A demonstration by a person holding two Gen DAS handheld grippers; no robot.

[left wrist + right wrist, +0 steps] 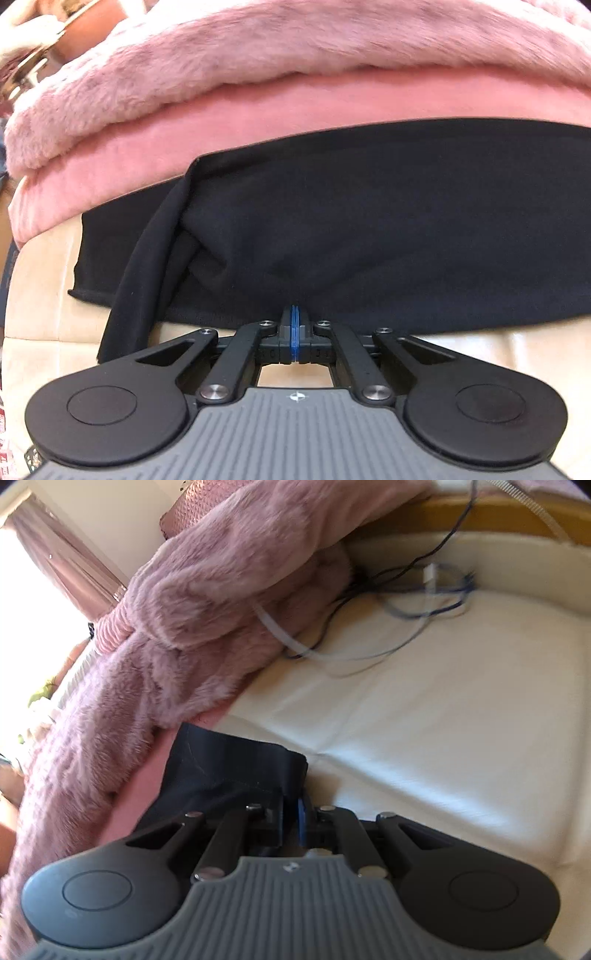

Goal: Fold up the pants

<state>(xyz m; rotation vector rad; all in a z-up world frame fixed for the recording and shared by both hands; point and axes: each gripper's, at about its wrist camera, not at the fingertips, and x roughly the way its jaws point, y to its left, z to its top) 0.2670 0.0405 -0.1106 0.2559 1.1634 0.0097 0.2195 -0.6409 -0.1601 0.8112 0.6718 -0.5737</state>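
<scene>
Left tool (294,321) has its blue-padded fingers pressed together at the near hem of the black pants (369,229), apparently pinching the fabric edge. Right tool (291,812) stands narrowly parted, a dark fold of the pants (229,768) caught between its fingers. Both views show the pants lying on the cream bed (424,720), with a fluffy pink blanket (258,62) at twelve o'clock and tangled cables (406,602) toward one o'clock.

Left gripper (294,314) held low and level, its blue-padded fingers pressed together at the tips. Right gripper (291,808) tilted, its fingers close together with a narrow gap showing between the pads
</scene>
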